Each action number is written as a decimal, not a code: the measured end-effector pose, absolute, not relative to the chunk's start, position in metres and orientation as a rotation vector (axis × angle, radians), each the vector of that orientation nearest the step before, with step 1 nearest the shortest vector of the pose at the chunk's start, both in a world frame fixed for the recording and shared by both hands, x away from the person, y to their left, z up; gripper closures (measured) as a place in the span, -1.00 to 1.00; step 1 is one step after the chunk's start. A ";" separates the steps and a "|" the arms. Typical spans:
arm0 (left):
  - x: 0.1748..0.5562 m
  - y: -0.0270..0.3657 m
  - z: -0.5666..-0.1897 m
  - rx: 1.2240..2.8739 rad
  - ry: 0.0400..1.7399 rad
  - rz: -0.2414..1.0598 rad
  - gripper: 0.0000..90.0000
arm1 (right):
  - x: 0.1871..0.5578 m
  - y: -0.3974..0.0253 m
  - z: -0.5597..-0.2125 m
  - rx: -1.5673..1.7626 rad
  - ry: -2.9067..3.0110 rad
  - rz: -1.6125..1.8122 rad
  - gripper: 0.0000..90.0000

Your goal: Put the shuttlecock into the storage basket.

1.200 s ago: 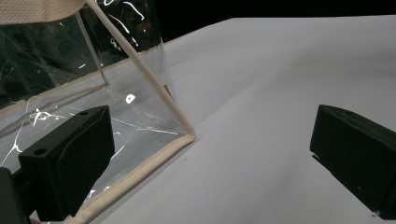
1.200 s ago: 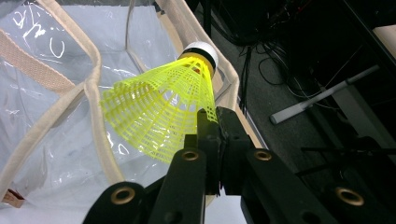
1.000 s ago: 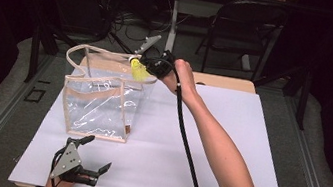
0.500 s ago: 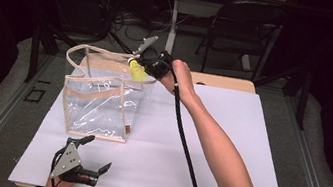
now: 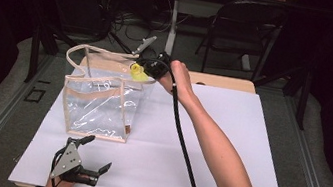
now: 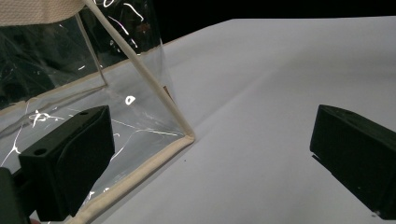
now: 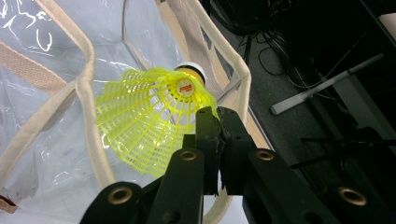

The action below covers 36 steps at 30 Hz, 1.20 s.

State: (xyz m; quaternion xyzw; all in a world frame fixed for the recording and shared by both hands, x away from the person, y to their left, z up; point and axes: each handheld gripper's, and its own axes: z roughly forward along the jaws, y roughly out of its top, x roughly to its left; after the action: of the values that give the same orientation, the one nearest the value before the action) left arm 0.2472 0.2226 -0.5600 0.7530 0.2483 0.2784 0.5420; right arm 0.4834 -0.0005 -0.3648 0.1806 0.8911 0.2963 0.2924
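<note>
the right gripper [image 5: 150, 70] is clamped on the skirt rim of the yellow shuttlecock [image 7: 152, 123], held over the open top of the clear bag [image 5: 99, 108] toward the table's [image 5: 246, 151] far edge. the left gripper [image 5: 88, 162] rests near the near-left corner, jaws wide apart, just beside the bag's base.

Right claw [image 5: 150, 69] clamped; left claw [image 5: 94, 155] spread wide.

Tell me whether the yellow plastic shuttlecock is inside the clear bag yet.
Not yet. The yellow plastic shuttlecock hangs over the open top of the clear beige-trimmed bag, its skirt edge pinched in the shut right gripper.
</note>
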 end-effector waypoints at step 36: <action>0.247 0.223 -0.560 1.790 0.590 0.660 -1.00 | 0.492 0.019 -0.378 0.512 2.415 0.761 0.93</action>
State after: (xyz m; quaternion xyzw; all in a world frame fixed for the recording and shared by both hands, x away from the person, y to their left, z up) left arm 0.2466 0.2230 -0.5598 0.7536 0.2485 0.2778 0.5415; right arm 0.4924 0.0190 -0.3784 0.1905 0.8987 0.2832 0.2753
